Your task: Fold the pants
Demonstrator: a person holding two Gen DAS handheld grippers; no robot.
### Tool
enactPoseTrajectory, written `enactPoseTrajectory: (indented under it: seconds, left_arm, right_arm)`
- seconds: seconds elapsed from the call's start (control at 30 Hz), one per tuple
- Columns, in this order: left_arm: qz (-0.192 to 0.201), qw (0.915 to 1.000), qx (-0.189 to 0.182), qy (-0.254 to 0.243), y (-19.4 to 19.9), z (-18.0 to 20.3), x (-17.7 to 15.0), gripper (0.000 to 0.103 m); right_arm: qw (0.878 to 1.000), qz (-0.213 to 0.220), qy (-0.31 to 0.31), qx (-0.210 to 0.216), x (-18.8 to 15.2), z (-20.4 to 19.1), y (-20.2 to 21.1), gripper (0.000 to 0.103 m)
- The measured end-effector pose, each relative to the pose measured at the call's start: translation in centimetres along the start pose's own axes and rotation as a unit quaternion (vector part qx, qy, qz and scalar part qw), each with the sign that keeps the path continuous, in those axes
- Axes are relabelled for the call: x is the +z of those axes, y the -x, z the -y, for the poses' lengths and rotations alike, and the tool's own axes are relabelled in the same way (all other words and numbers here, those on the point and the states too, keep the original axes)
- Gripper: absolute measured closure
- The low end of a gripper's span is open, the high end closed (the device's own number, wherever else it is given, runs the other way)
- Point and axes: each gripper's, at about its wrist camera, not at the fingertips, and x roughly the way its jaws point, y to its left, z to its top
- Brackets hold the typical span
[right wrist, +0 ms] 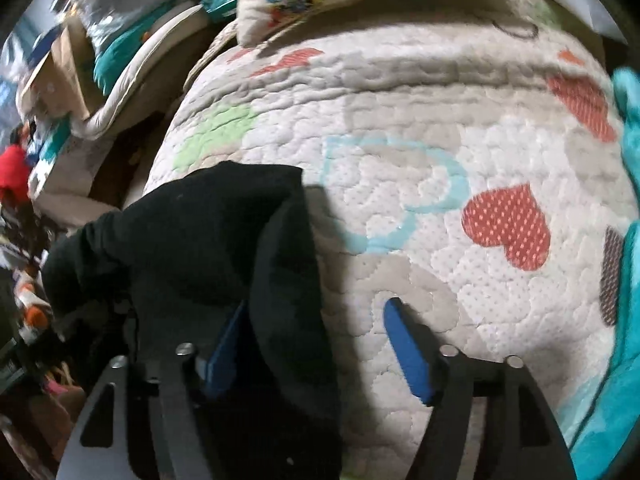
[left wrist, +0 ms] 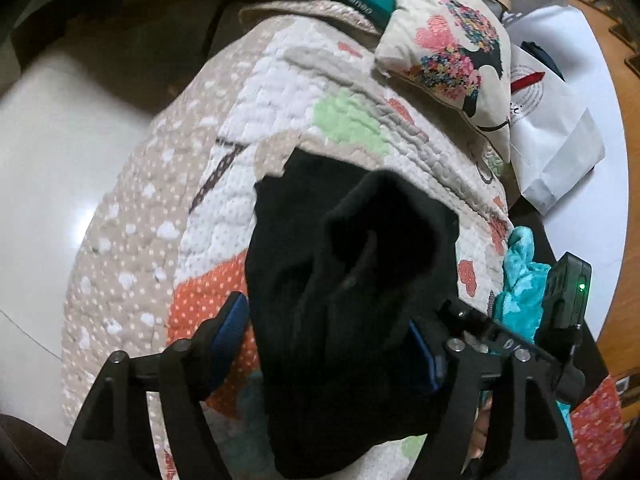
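Observation:
The black pants [left wrist: 344, 240] lie bunched on a quilted cover with hearts [left wrist: 224, 208]. My left gripper [left wrist: 326, 312] stands open astride the bunch; the cloth fills the gap between its blue pads [left wrist: 234, 316], and the right pad is partly hidden behind it. In the right wrist view the pants [right wrist: 192, 232] lie at the left on the quilt [right wrist: 420, 128], with a fold draped across the left blue pad [right wrist: 226, 354]. My right gripper [right wrist: 316, 304] is open, its right finger over bare quilt, apart from the cloth.
A patterned pillow [left wrist: 452, 52] lies at the quilt's far end, with a white paper bag [left wrist: 556, 136] beside it. Teal fleece [right wrist: 628, 288] borders the quilt's right side. A black device with a green light [left wrist: 568, 292] sits close on the right. Pale floor [left wrist: 60, 184] lies to the left.

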Motion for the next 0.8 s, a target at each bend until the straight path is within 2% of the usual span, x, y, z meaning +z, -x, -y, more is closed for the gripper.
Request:
enactPoseTrajectory:
  seconds: [0.07,0.17,0.23,0.27,0.3,0.33,0.37,0.4,0.43,0.47,0.5,0.6,0.67,0.8]
  left_arm:
    - [-0.014,0.9998,-0.013,0.01,-1.0,-0.3,-0.2,0.022]
    - [-0.013,0.9995,-0.029,-0.001,-1.8,0.2,-0.1,0.006]
    - [-0.018,0.9993,-0.03,-0.013,-2.3,1.0,0.1,0.005]
    - [-0.023,0.9991,-0.027,-0.023,-2.5,1.4,0.1,0.009]
    - [-0.025,0.999,-0.016,-0.035,-2.5,1.8,0.1,0.036]
    - [-0.028,0.9981,-0.002,-0.056,-2.5,2.5,-0.1,0.047]
    - [-0.027,0.9976,0.0,-0.063,-2.3,2.7,-0.1,0.054]
    - [-0.023,0.9976,-0.003,-0.065,-1.9,2.9,-0.2,0.061]
    - [-0.021,0.9976,-0.004,-0.066,-1.6,3.0,-0.2,0.065]
    - [-0.02,0.9976,-0.005,-0.066,-1.2,3.1,-0.1,0.067]
    - [-0.018,0.9977,-0.006,-0.064,-1.0,3.3,0.1,0.067]
    - [-0.016,0.9978,-0.008,-0.063,-0.5,3.9,0.8,0.067]
    - [-0.015,0.9979,-0.014,-0.062,-0.5,4.4,1.8,0.067]
    - [-0.01,0.9979,-0.024,-0.06,-1.0,5.9,4.8,0.067]
  right_arm:
    - [1.0,0.006,-0.014,0.026,-0.1,0.5,0.2,0.025]
    - [0.994,-0.005,-0.042,0.104,0.3,0.8,-0.2,0.025]
    - [0.988,-0.009,-0.052,0.143,0.9,0.7,-0.9,0.025]
    - [0.986,-0.013,-0.05,0.159,1.2,0.6,-1.3,0.023]
    - [0.983,-0.019,-0.05,0.174,1.4,0.4,-1.8,0.019]
    - [0.981,-0.02,-0.049,0.188,1.7,0.2,-2.2,0.018]
    - [0.978,-0.022,-0.049,0.199,1.8,0.0,-2.4,0.018]
    - [0.977,-0.027,-0.05,0.208,2.0,-0.2,-2.6,0.023]
    - [0.975,-0.031,-0.05,0.213,2.1,-0.4,-2.6,0.03]
    - [0.974,-0.037,-0.05,0.217,2.1,-0.6,-2.5,0.043]
    - [0.975,-0.037,-0.043,0.215,2.1,-0.9,-2.1,0.052]
    - [0.977,-0.029,-0.036,0.209,2.3,-1.5,-0.8,0.067]
    - [0.978,-0.016,-0.03,0.205,3.1,-1.8,0.1,0.071]
    - [0.982,0.017,-0.018,0.187,5.5,-2.3,1.8,0.072]
